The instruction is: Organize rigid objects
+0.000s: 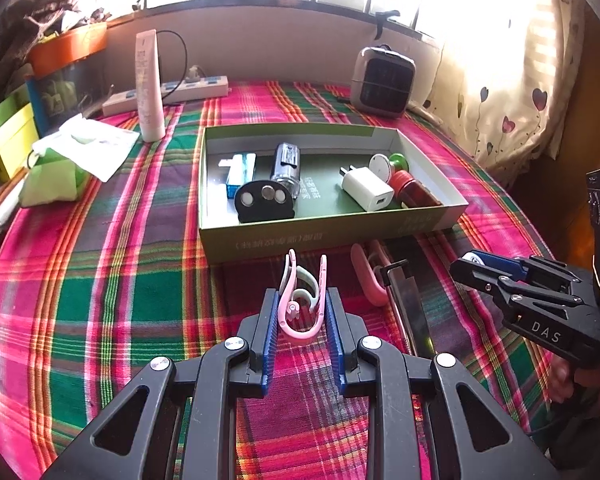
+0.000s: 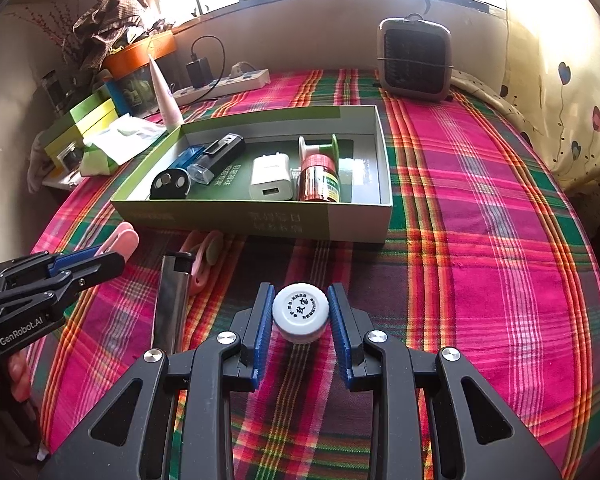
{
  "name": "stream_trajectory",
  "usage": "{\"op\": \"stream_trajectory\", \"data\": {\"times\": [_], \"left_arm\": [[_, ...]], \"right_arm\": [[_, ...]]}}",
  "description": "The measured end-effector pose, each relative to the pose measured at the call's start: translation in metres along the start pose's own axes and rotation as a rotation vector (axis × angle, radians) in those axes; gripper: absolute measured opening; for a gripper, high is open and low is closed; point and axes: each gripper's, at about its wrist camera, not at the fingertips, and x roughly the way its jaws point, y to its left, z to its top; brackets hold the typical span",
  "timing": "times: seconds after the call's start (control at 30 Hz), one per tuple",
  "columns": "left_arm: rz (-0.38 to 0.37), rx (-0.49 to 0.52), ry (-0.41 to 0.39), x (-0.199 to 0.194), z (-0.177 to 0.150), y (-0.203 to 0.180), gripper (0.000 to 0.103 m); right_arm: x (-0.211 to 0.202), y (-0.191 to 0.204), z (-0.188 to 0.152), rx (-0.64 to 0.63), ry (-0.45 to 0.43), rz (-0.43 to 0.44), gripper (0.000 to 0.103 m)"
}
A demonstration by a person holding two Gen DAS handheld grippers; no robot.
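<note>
Left wrist view showed the green box (image 1: 260, 240) already holding five or six items; a steel tool (image 1: 408, 304) remained on the cloth. The left gripper (image 1: 302, 300) clenched a pink clip (image 1: 300, 312); the right gripper (image 2: 300, 308) grasped a white-capped bottle (image 2: 300, 310).
</note>
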Motion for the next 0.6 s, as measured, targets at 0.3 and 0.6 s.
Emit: {"op": "stream_trajectory", "data": {"times": [0.3, 0.6], "left_arm": [[-0.003, 0.006, -0.018, -0.006, 0.007, -0.001, 0.021], [-0.003, 0.012, -0.036, -0.01, 0.014, -0.001, 0.021]], "right_arm": [[-0.004, 0.005, 0.006, -0.012, -0.015, 0.003, 0.029], [-0.007, 0.007, 0.014, -0.02, -0.035, 0.005, 0.029]]}}
